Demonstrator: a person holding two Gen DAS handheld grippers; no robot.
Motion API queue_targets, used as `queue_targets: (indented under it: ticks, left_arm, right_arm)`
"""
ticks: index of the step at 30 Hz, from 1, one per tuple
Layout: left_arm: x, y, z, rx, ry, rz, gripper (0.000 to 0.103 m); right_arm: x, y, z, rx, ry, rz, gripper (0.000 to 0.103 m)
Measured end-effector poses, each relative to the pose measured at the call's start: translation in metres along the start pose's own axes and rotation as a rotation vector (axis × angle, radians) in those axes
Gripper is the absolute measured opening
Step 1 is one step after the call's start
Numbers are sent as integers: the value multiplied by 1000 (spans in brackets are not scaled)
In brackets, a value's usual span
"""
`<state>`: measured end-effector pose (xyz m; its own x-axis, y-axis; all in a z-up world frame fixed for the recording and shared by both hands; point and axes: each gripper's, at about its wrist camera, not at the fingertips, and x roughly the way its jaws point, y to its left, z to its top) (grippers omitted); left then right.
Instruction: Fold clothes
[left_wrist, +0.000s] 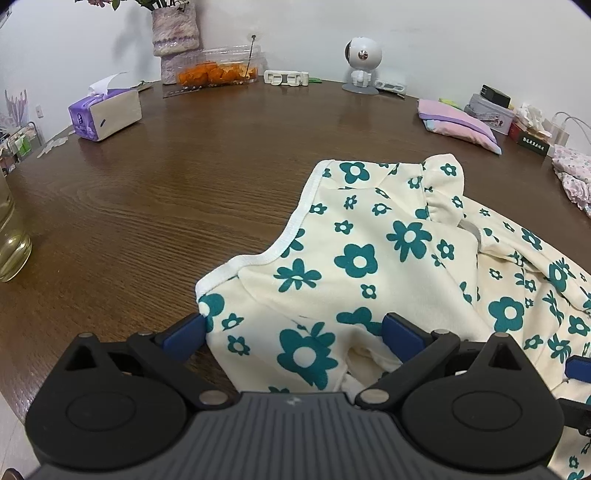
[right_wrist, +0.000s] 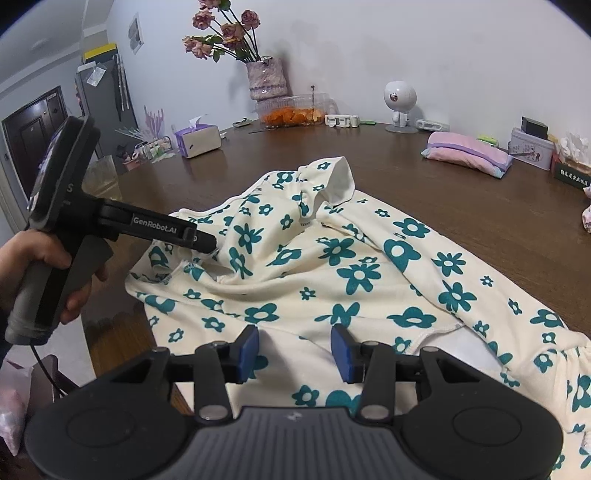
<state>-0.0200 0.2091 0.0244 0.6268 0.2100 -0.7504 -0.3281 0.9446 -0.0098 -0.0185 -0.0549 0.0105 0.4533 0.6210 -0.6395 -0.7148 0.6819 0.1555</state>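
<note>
Soft matt floral cloth garment on a smooth, faintly glossy wood-grain table

Left gripper jaws wide; right gripper half-open.

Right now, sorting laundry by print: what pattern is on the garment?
Teal flowers on cream garment, clearest in the right wrist view.

White lettering "GenRobot.AI" runs along the black arm of the left tool; a single letter "S" shows on its body behind. A dark green box at the far right of the bench carries a row of light characters, too small to read
</note>
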Motion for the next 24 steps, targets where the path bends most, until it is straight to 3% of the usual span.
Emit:
queue_targets:
  ticks: [17,24]
  left_arm:
    - [-5,15,5,-20,-59,-11,102]
    - [2,35,10,-49,-72,-30,102]
  right_arm:
    - [0,3,4,-20,22,-20,44]
    - [-21,-15,36,0,-42,-25,44]
